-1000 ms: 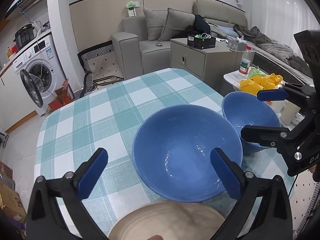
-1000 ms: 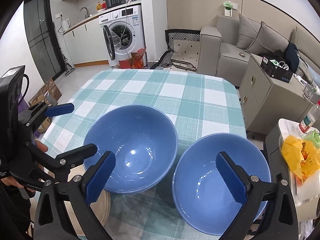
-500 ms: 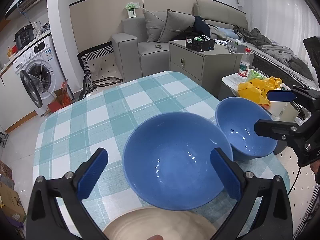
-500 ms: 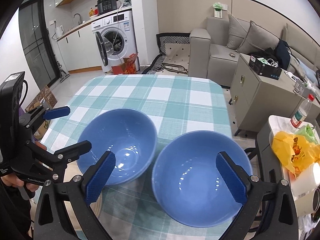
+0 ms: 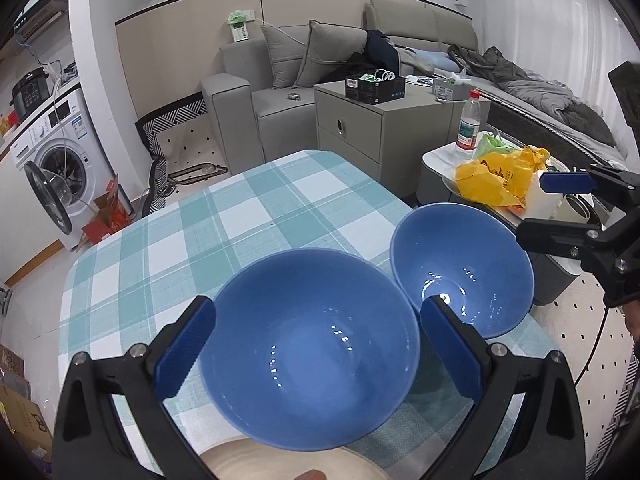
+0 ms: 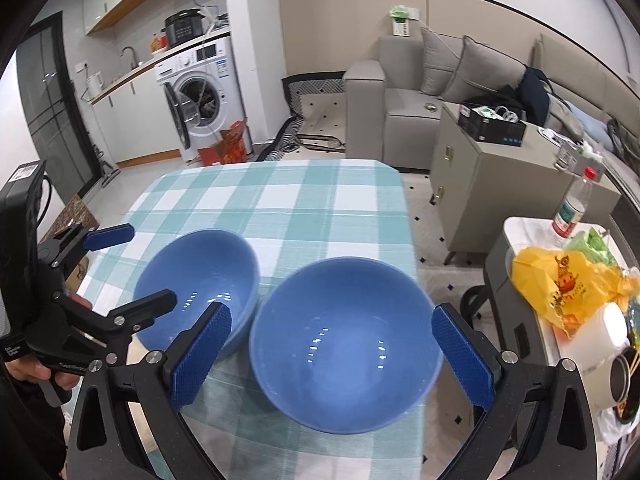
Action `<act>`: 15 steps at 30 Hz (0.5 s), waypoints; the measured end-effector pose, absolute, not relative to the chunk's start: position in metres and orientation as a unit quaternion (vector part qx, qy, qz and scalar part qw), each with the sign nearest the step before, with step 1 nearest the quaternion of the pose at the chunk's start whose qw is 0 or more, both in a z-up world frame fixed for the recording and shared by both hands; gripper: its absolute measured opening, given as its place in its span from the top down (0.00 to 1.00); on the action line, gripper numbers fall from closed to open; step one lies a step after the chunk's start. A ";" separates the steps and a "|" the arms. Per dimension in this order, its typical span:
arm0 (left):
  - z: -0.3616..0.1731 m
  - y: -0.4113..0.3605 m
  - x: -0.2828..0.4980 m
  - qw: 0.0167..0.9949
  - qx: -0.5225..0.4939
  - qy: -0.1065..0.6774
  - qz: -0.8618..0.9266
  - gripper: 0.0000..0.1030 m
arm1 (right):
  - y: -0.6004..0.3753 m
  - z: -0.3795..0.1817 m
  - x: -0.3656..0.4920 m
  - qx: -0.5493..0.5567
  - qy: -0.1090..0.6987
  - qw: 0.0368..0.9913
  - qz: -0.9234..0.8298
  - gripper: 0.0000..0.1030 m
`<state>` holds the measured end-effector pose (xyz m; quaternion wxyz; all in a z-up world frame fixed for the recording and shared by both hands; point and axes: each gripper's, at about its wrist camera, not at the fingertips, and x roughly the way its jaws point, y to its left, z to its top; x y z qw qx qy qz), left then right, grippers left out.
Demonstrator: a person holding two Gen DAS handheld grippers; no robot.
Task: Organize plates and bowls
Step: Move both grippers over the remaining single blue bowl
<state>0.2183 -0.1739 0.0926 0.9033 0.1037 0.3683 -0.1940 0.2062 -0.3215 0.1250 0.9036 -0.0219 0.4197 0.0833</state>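
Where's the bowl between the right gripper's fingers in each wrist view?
Left wrist: right bowl, right of centre, beside the right gripper.
Right wrist: low centre, between that gripper's open fingers.
Shared landmark: washing machine, at left in both.

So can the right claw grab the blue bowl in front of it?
Probably yes. The right claw is open, with its fingers either side of the right blue bowl, and nothing sits between them.
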 end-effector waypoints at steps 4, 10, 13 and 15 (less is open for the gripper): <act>0.091 -0.183 0.217 0.901 0.110 0.369 -0.201 0.00 | -0.337 0.121 0.204 -0.005 0.423 0.903 0.070 0.01; 0.090 -0.197 0.219 0.897 0.113 0.374 -0.208 0.00 | -0.354 0.110 0.201 0.005 0.437 0.897 0.057 0.01; 0.091 -0.203 0.220 0.895 0.115 0.374 -0.215 0.00 | -0.360 0.107 0.202 0.003 0.441 0.896 0.052 0.01; 0.090 -0.207 0.222 0.894 0.118 0.375 -0.216 0.00 | -0.363 0.106 0.204 0.007 0.443 0.895 0.050 0.01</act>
